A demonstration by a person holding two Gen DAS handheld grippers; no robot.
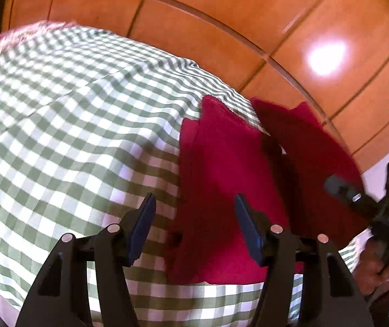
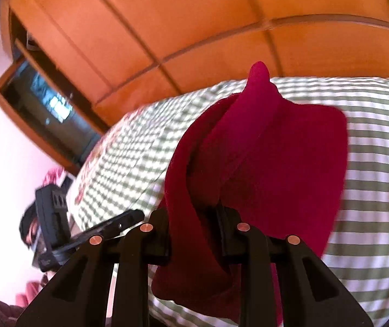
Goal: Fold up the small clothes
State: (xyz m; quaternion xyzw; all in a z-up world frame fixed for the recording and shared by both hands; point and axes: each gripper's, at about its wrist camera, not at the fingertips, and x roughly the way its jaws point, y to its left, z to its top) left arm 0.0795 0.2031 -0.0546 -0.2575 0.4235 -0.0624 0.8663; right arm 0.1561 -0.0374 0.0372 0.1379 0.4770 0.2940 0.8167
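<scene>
A small dark red garment (image 1: pixel 221 190) lies on the green-and-white checked cloth (image 1: pixel 72 122). My left gripper (image 1: pixel 194 207) is open and empty, hovering over the garment's left edge. My right gripper (image 2: pixel 194 212) is shut on a bunched part of the red garment (image 2: pixel 262 150) and lifts it, so one flap stands up. The right gripper also shows at the right of the left wrist view (image 1: pixel 357 199), holding the raised red flap. The left gripper appears at the lower left of the right wrist view (image 2: pixel 107 226).
The checked cloth (image 2: pixel 371 163) covers a raised surface whose edge drops off to an orange tiled floor (image 1: pixel 248 27). A dark framed opening (image 2: pixel 44 109) sits in a white wall at the left. A hand (image 1: pixel 376 269) grips the right tool.
</scene>
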